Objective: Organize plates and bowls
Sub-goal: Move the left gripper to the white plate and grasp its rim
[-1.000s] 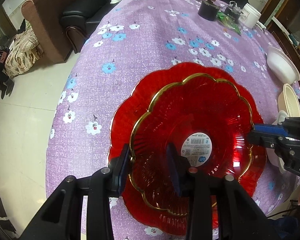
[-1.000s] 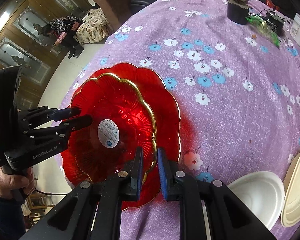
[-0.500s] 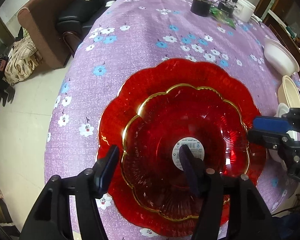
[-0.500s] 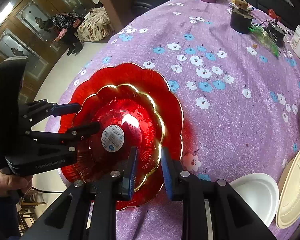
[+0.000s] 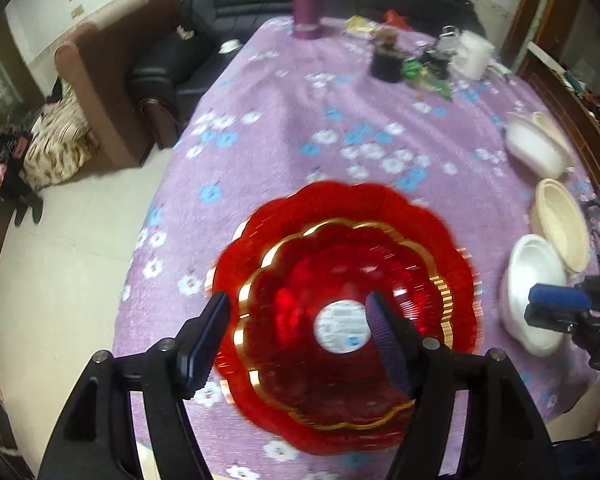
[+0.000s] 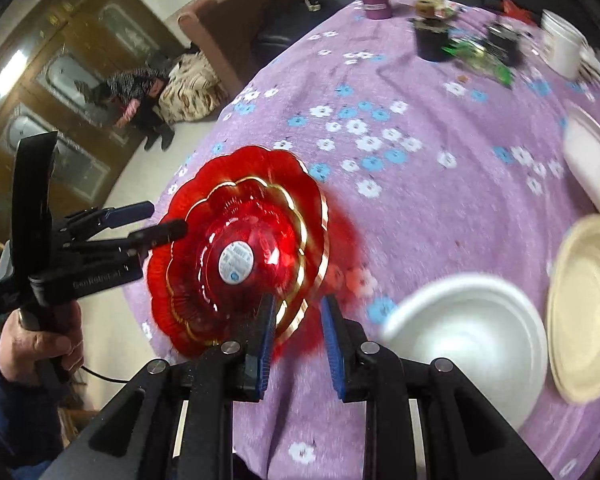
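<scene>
- Left gripper (image 5: 296, 332): we see its jaws opening, spread well apart over the near side of the stack. The pads press on nothing. In the right wrist view it hangs clear of the glass rim at the table's edge.
- Right gripper (image 6: 298, 334): jaws parted a little, nothing between the pads. The near rim of the red dishes lies just beyond its left finger (image 6: 265, 334). We judge it is free for the next pick.
- Smaller red scalloped glass bowl with a gold rim (image 5: 300, 320): nested inside the larger red scalloped glass plate (image 5: 340, 204), a round white sticker (image 5: 340, 326) at its centre. We judge the nesting was the aim: like with like, small on large, one footprint on the cloth.
- The stack sits near the table edge on the purple flowered tablecloth (image 5: 300, 112), within easy reach of both hands.
- White round bowl (image 6: 472, 344) and cream round plate (image 6: 588, 300) lie just beside each other, to the right of the stack. A second white bowl (image 5: 536, 152) sits farther back. We judge these are still unsorted.
- Far end: purple cylinder bottle (image 5: 306, 0), black pot (image 5: 386, 66), white tub (image 5: 474, 54). Not dishes; likely left alone.
</scene>
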A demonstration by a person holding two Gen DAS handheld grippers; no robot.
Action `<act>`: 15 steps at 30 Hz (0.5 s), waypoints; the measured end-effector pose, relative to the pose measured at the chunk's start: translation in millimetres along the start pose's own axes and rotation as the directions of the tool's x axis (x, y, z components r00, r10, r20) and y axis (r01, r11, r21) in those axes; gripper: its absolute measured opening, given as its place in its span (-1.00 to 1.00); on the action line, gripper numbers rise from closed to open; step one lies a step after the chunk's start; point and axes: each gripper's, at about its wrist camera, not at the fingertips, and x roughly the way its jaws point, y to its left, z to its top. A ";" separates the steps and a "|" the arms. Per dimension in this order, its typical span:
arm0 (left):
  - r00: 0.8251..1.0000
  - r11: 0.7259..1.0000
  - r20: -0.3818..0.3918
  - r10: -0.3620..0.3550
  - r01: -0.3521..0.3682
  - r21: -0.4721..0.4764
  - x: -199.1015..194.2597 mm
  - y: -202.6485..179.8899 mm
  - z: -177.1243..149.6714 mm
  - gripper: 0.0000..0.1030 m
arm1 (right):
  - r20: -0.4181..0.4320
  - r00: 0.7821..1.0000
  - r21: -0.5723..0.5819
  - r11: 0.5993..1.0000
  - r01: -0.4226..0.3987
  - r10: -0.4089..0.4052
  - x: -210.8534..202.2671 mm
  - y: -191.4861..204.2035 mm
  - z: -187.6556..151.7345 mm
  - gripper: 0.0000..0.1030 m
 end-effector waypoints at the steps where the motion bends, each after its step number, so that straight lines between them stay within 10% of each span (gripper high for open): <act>1: 1.000 1.000 0.004 -0.011 0.011 0.014 -1.7 -7.9 2.2 0.35 | 0.017 1.000 0.031 1.000 -0.004 0.004 -8.8 -8.5 -7.7 -0.50; 15: 0.985 0.950 -0.039 -0.166 0.171 0.262 8.4 -138.8 20.2 0.34 | 0.148 0.988 0.301 0.954 -0.005 -0.042 -78.6 -96.5 -76.7 -0.50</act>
